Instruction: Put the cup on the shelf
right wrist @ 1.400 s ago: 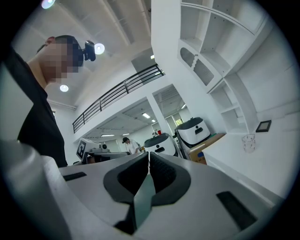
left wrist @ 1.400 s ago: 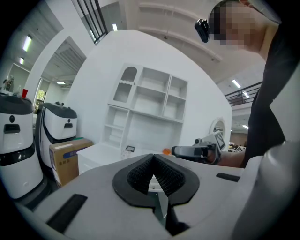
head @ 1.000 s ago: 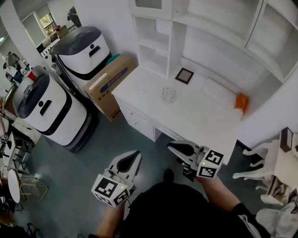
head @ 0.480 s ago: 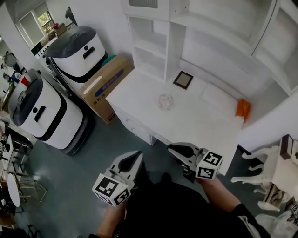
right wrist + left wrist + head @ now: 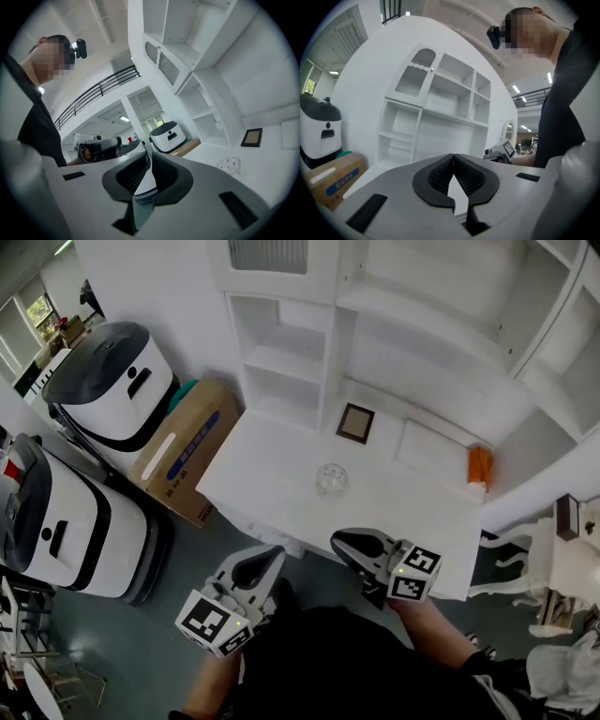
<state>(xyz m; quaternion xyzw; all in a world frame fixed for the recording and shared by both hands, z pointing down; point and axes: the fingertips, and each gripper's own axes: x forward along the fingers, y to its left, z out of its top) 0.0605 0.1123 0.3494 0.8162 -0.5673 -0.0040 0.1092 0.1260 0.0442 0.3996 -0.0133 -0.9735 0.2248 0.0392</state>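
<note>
Head view: the clear cup (image 5: 331, 479) stands upright, mouth up and long axis vertical, near the middle of the white desk (image 5: 272, 474). Whether it holds anything cannot be told. A small picture frame (image 5: 355, 423) lies beyond it, toward the shelf unit (image 5: 281, 352). The left gripper (image 5: 272, 554) and right gripper (image 5: 339, 540) hover by the desk's near edge, well apart from the cup, each with its jaws pressed together on nothing.
</note>
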